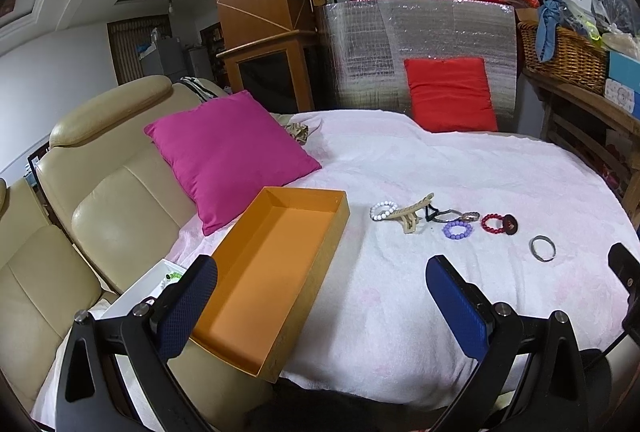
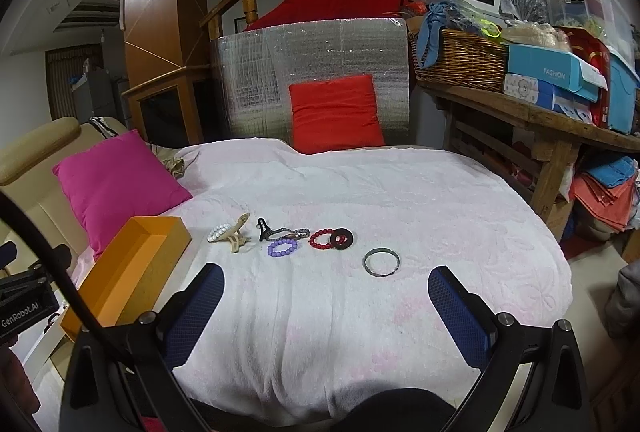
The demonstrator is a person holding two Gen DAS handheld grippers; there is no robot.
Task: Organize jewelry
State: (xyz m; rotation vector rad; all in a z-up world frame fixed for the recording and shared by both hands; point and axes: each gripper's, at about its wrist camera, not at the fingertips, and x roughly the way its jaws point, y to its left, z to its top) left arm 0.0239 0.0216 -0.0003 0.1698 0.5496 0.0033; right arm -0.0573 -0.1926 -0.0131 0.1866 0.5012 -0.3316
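White tray [image 1: 138,290] w/ beads only in left view; both hand-held grippers [image 1: 320,296] [image 2: 326,304] wide, empty.

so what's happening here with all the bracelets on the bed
A person holds a gripper in each hand over a white blanket, and both the left gripper and the right gripper are open and empty. Bead bracelets, a hair claw and a metal bangle lie loose on the blanket. The orange box on the left has nothing in it.

Orange box [image 1: 276,272], purple bracelet [image 2: 283,247], red bracelet [image 2: 321,238], poss. grey bangle [image 2: 381,262].
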